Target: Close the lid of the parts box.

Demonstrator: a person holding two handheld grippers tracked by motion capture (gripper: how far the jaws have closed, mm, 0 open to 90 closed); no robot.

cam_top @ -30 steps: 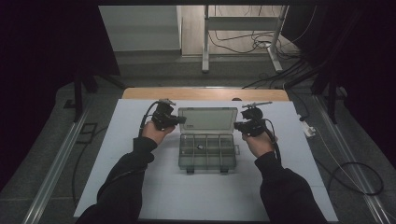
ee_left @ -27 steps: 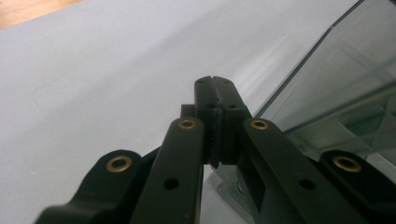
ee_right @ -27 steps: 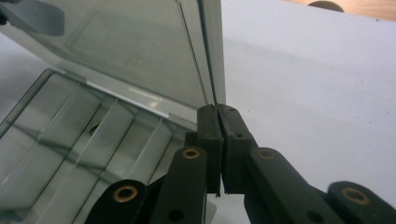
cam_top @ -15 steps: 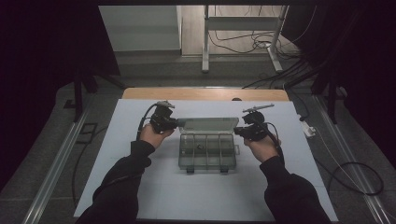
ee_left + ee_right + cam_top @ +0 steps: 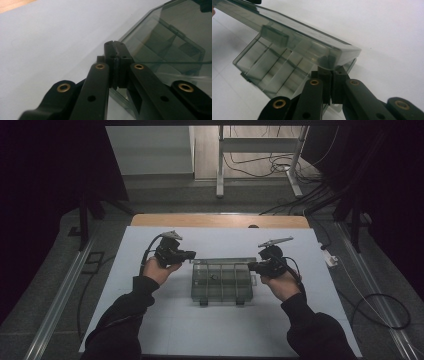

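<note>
— Pinching: that is what your left gripper (image 5: 114,45) is doing. Its fingers (image 5: 110,50) are pressed tight together on the thin edge of the clear lid (image 5: 160,42), right at one corner of it.

— And my right gripper (image 5: 329,72)?

— The same on the other side. Its fingers (image 5: 324,75) are closed flat against each other on the lid's rim at the near corner (you can see their dark shape through the smoky plastic there). A small latch tab (image 5: 274,35) sticks out of the lid's long edge, further along from your grip.

— How does the lid sit?

— Raised. In the right gripper view it tilts up and away from the organiser box (image 5: 274,72) beneath it, with a clear gap between the two on your side. From the high view it shows as a thin strip along the far edge of the box, stretched between your two grippers.

— And the box itself?

— It rests flat on the white desk (image 5: 165,320), in the middle, between your hands. Its dividers split it into several compartments, and a small dark thing (image 5: 213,276) lies in one of the far ones; I cannot tell what it is.

— My hands?

— Your left hand (image 5: 159,269) is just off the box's left far corner, your right hand (image 5: 280,282) just off its right side. Both sleeves come in from the near edge of the desk, and a cable trails from each gripper.
</note>
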